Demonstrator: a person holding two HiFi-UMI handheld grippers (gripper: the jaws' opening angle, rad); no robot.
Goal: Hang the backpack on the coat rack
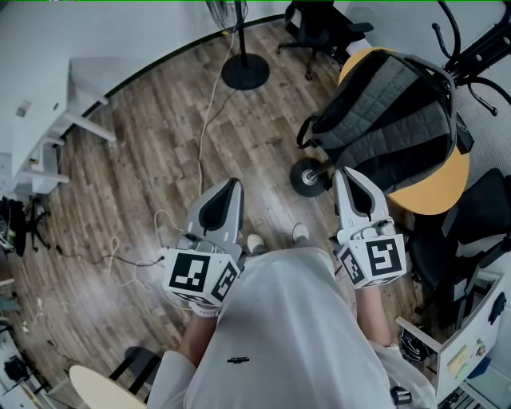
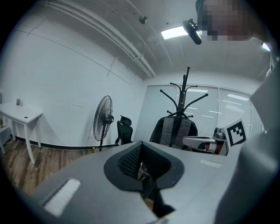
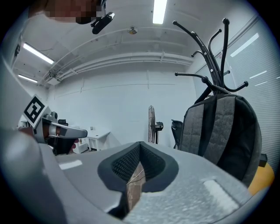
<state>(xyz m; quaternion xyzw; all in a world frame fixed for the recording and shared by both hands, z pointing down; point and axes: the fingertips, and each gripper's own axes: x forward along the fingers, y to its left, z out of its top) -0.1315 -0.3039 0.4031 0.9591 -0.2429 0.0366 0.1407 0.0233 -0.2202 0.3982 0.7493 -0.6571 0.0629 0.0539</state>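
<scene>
Jaws together; left gripper (image 1: 232,184), right gripper (image 1: 342,172) level

Bright, even ceiling strip lights (image 3: 159,11); soft floor (image 1: 267,200) glare; fisheye bending, dark corners.

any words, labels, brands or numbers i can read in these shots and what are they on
No text can be read in any view.
Dark print on the person's grey shirt: too small to read.
Left marker cube and right marker cube: black-and-white square patterns, no letters or numbers.
Yellow notes at the lower right: too small and blurred to tell if anything is written.
</scene>
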